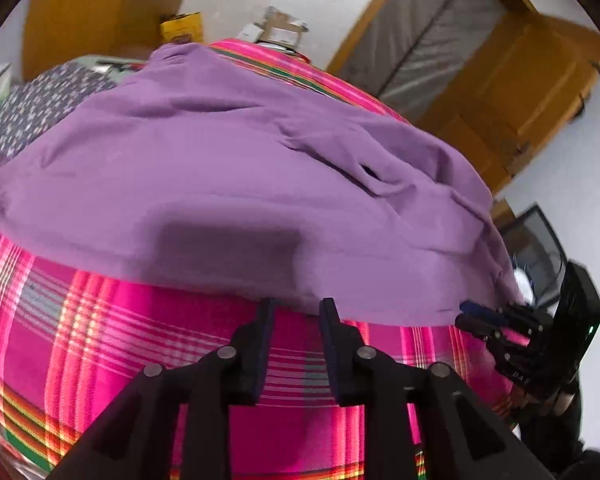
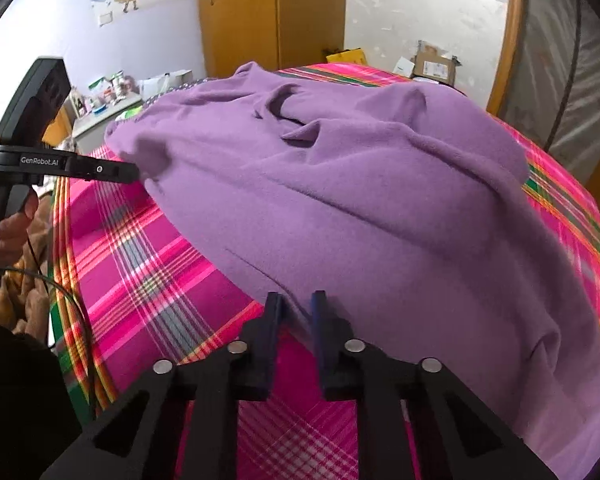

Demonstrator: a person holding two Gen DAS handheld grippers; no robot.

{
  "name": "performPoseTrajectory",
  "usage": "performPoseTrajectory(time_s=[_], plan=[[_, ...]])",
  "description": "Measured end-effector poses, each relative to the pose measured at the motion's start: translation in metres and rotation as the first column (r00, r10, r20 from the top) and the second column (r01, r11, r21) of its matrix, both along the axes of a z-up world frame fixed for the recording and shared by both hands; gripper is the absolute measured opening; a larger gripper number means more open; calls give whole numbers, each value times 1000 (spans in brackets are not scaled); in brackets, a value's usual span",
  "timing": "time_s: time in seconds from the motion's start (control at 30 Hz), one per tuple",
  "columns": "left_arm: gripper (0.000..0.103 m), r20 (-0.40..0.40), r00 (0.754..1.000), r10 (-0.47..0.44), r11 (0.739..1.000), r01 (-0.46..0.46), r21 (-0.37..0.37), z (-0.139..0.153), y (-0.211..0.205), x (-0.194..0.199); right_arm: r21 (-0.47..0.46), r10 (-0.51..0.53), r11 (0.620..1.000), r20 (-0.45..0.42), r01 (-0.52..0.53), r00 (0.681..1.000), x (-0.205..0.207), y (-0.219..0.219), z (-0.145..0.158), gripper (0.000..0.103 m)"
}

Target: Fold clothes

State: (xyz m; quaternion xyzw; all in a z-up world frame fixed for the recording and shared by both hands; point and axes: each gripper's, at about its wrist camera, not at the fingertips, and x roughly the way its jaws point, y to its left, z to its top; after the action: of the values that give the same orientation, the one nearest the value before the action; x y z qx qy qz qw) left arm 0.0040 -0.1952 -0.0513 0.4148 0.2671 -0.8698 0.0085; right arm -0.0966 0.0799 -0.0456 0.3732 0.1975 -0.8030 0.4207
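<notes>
A purple fleece garment (image 1: 228, 160) lies spread and wrinkled over a pink plaid bedspread (image 1: 112, 340). My left gripper (image 1: 297, 307) stands open at the garment's near hem, and bedspread shows through the gap between its fingers. In the right wrist view the same garment (image 2: 360, 208) fills the middle, and the left gripper (image 2: 134, 172) touches its left corner. My right gripper (image 2: 296, 300) is shut on the near hem, with purple fabric bunched between its blue pads. The left wrist view shows the right gripper (image 1: 470, 316) at the hem's right end.
A dark dotted cloth (image 1: 40, 108) lies at the bed's far left. Cardboard boxes (image 2: 434, 65) and a yellow box (image 1: 182, 28) sit beyond the bed's far edge. Wooden wardrobe doors (image 1: 512, 92) stand to the right, and a cluttered white table (image 2: 108, 100) stands to the left.
</notes>
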Motion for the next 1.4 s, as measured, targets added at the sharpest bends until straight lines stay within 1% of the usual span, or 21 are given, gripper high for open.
performPoseTrajectory(time_s=[0.1, 0.2, 0.27, 0.33, 0.53, 0.67, 0.73, 0.8, 0.87, 0.9, 0.93, 0.97, 1.0, 1.03, 1.23, 1.33, 1.4], plan=[[25, 0, 999, 51, 998, -50, 47, -2, -12, 4, 2, 4, 1000, -11, -4, 1000, 2, -1, 1, 12], [28, 3, 995, 103, 989, -103, 108, -7, -24, 7, -3, 2, 1000, -8, -2, 1000, 1, -1, 1, 11], [28, 2, 990, 140, 977, -138, 164, -10, -33, 9, -9, 3, 1000, -8, -3, 1000, 1, -1, 2, 9], [28, 5, 984, 176, 964, -173, 202, -11, -40, 12, -23, 1, 1000, -5, -1, 1000, 1, 1, 4, 7], [28, 13, 970, 244, 930, -238, 281, -16, -52, 14, -97, -24, 995, 3, 24, 1000, -3, 11, 17, 3], [28, 18, 965, 263, 924, -257, 284, -16, -51, 12, -149, -49, 988, -2, 48, 999, -5, 19, 28, 2], [28, 18, 961, 277, 919, -270, 287, -17, -52, 10, -159, -53, 986, -8, 51, 999, -6, 21, 32, 1], [26, 18, 958, 287, 918, -280, 282, -17, -53, 9, -143, -34, 989, -11, 32, 999, -4, 18, 31, 2], [15, 24, 954, 297, 921, -293, 256, -17, -52, 7, -124, -4, 992, -12, 2, 1000, 1, 14, 29, 3], [6, 31, 953, 302, 922, -300, 245, -18, -53, 7, -118, 2, 993, -16, -4, 1000, 3, 12, 27, 5], [4, 38, 951, 306, 922, -306, 235, -19, -53, 7, -110, 17, 994, -15, -19, 1000, 6, 9, 26, 10], [3, 38, 951, 306, 922, -306, 235, -19, -54, 7, -102, 31, 994, -17, -33, 999, 9, 6, 24, 14], [2, 34, 952, 305, 924, -305, 230, -18, -53, 8, -95, 40, 995, -24, -42, 999, 12, 4, 22, 25], [2, 28, 952, 305, 927, -303, 223, -16, -53, 9, -88, 48, 995, -30, -51, 998, 14, 2, 21, 30], [2, -46, 956, 291, 940, -276, 202, 6, -52, 17, 0, 139, 990, -38, -139, 990, 22, -19, 4, 31], [2, -70, 955, 287, 942, -268, 201, 15, -53, 20, 40, 161, 987, -54, -159, 986, 24, -27, -2, 30], [2, -79, 955, 284, 943, -264, 203, 18, -53, 20, 48, 168, 985, -66, -165, 983, 24, -30, -2, 30]])
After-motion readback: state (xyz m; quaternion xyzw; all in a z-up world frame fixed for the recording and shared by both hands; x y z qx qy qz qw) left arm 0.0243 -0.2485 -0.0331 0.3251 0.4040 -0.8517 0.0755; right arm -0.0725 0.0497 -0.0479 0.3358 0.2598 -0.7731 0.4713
